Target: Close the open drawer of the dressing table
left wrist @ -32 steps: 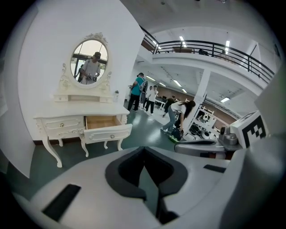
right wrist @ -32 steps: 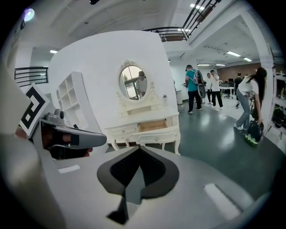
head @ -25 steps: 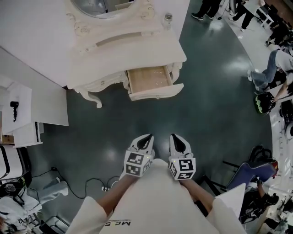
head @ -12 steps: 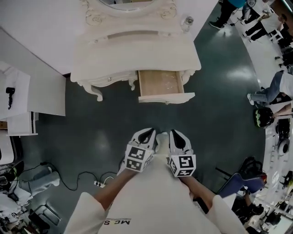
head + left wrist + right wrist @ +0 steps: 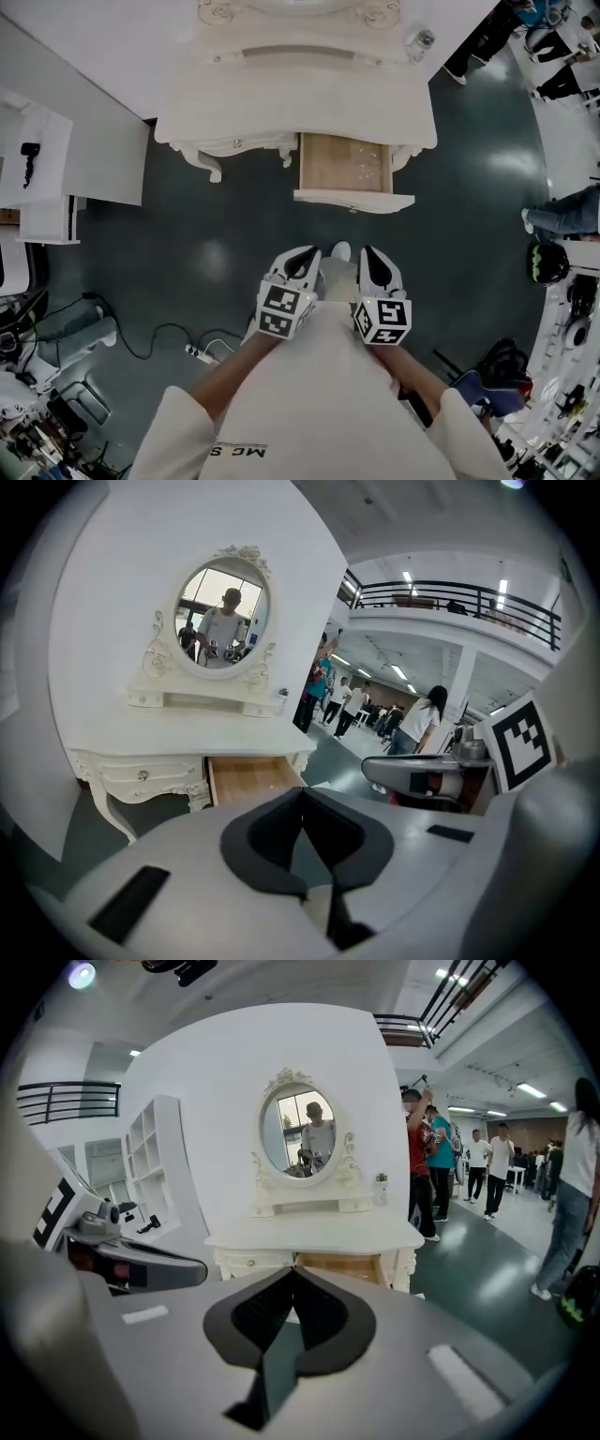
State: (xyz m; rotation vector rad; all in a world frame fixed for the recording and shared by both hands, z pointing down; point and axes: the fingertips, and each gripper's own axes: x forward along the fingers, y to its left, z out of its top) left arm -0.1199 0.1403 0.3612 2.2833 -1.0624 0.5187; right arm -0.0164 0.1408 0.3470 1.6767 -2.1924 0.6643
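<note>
We are wearing a loose white shirt (image 5: 323, 394) with wide short sleeves (image 5: 183, 427) (dark lettering runs along its hem). The left gripper (image 5: 302, 262) and right gripper (image 5: 370, 262) are showing glossy white shells, black jaw linings and cubes (image 5: 284, 312) of black-and-white square markers.

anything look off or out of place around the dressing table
Only the drawer on the dressing table: it hangs pulled out on the right as the person faces it, its wooden inside showing, while the neighbouring drawer sits flush. Nothing looks spilled or broken.
</note>
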